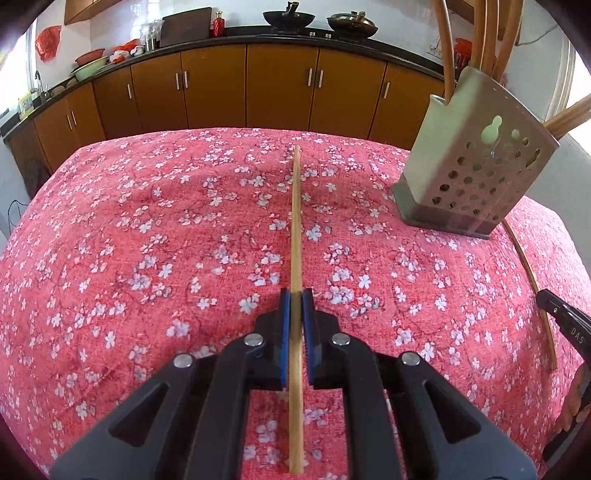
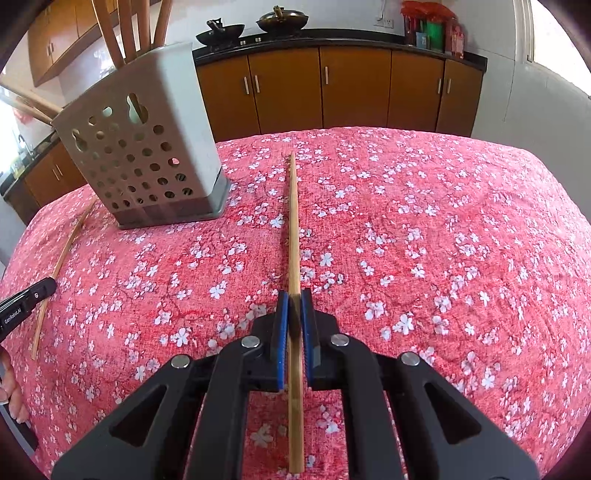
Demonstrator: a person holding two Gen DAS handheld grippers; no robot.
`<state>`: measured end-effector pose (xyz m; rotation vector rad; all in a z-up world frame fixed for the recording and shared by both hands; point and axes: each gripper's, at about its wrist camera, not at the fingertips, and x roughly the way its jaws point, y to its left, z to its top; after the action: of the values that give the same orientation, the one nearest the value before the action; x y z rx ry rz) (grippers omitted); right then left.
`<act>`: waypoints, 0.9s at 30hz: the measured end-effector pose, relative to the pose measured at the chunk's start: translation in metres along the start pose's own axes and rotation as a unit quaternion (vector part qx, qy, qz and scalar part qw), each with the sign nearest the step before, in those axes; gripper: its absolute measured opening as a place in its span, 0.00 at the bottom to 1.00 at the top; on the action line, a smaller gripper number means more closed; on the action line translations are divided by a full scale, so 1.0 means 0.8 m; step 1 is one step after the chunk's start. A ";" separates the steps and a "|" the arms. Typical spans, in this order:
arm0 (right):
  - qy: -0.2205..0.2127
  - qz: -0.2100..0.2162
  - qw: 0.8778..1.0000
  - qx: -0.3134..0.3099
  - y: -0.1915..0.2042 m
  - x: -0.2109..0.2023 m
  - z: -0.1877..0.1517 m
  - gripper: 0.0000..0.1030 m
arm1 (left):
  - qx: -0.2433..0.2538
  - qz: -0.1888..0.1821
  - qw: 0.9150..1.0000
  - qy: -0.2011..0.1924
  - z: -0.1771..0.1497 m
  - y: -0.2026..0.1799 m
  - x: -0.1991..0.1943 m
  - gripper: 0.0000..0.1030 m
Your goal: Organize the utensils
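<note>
My left gripper (image 1: 295, 295) is shut on a bamboo chopstick (image 1: 295, 221) that runs forward between its blue pads above the red flowered tablecloth (image 1: 147, 240). My right gripper (image 2: 294, 295) is likewise shut on a second chopstick (image 2: 293, 221). A grey perforated utensil holder (image 1: 476, 162) stands at the far right in the left wrist view and at the far left, as the holder (image 2: 147, 147), in the right wrist view. Several wooden handles (image 2: 138, 26) stick up out of it. Each gripper's tip shows at the edge of the other's view, as the right gripper (image 1: 546, 299) and the left gripper (image 2: 48, 286), each with its chopstick.
Brown kitchen cabinets (image 1: 280, 88) under a dark counter run behind the table, with two woks (image 1: 288, 18) on the stove. Bowls (image 1: 88, 66) and a sink sit at the far left. A person's fingers (image 2: 11, 391) show at the left edge.
</note>
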<state>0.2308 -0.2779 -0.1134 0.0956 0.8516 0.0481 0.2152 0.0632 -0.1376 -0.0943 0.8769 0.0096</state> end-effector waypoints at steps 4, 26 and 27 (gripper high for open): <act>-0.001 -0.002 1.000 -0.001 0.003 -0.006 -0.004 0.08 | -0.007 -0.006 1.000 0.000 -0.001 0.003 0.000 0.10; 0.000 -0.001 1.000 0.000 0.002 -0.002 -0.001 0.08 | -0.011 -0.007 1.000 0.001 -0.001 0.002 -0.001 0.10; 0.000 -0.001 1.000 0.000 0.002 -0.002 -0.001 0.08 | -0.011 -0.007 1.000 0.001 -0.001 0.002 -0.001 0.10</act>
<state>0.2291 -0.2761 -0.1124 0.0943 0.8515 0.0454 0.2142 0.0649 -0.1373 -0.1208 0.8786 0.0062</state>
